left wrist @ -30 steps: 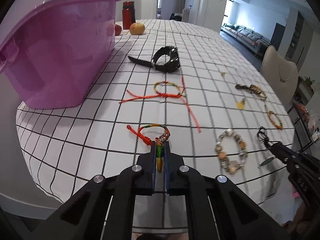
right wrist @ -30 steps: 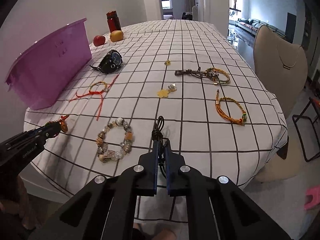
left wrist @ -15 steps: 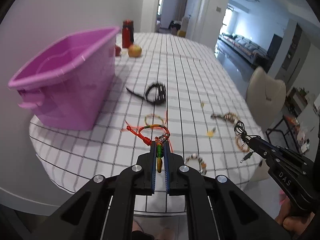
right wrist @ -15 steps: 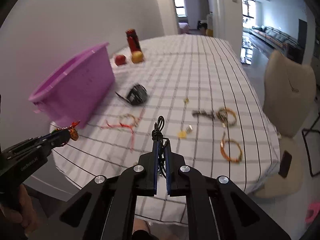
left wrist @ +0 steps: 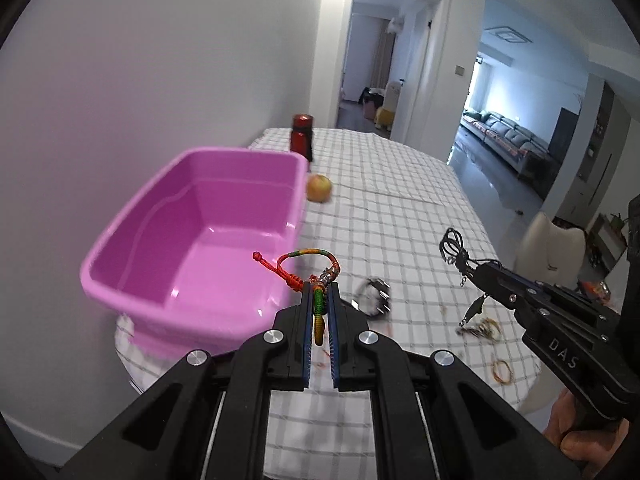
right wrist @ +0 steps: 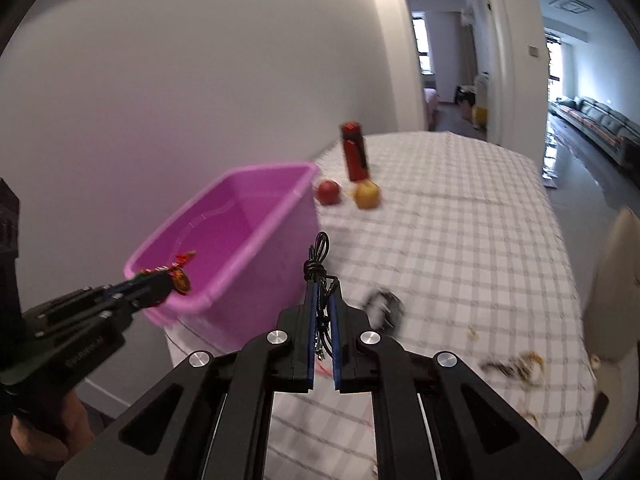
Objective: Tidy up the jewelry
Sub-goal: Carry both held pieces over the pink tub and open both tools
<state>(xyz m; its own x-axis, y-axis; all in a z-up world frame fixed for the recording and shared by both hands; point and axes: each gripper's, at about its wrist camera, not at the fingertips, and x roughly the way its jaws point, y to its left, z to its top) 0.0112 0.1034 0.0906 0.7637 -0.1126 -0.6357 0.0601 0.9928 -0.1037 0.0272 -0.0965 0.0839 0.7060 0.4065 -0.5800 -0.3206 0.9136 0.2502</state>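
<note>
Clamped in the left gripper (left wrist: pixel 319 300): braided bracelet (left wrist: pixel 310 270), above pink bin (left wrist: pixel 192 248). Black cord (right wrist: pixel 318 260) is pinched by the right gripper (right wrist: pixel 322 304).

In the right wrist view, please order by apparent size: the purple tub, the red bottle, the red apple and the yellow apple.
1. Purple tub, clearly largest.
2. Red bottle.
3. Red apple and yellow apple: they look alike through the blur, so no ranking.
</note>
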